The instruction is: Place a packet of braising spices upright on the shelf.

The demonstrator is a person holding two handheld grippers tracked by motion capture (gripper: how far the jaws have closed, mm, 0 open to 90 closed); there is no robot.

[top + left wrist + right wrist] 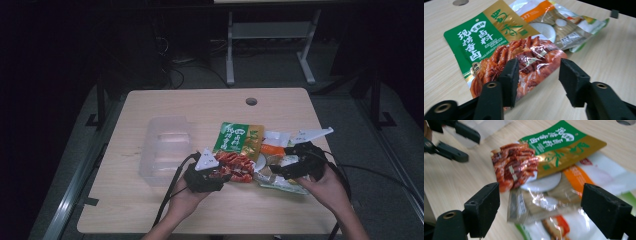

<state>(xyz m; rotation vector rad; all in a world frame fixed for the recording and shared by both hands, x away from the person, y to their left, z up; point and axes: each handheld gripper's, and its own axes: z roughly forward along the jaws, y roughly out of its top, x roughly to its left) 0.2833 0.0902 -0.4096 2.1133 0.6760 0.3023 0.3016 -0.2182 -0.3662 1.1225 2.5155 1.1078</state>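
A green, gold and red snack packet [236, 142] lies mid-table, its red end [524, 60] toward me. My left gripper [223, 176] sits low at that red end. In the left gripper view its jaws [539, 75] stand apart around the packet's corner, and the pads do not press on it. A clear packet with white and orange print [544, 202] lies partly under the green one. My right gripper [278, 171] hovers over it, and the right gripper view shows that gripper [541, 205] wide open with nothing gripped. The left gripper [471, 148] shows there at top left.
A clear plastic container [167, 147] stands on the table left of the packets, close to my left hand. More white and orange packets [275, 142] lie at the right of the pile. A cable hole [251, 101] marks the table's far edge. Black cables trail from both grippers.
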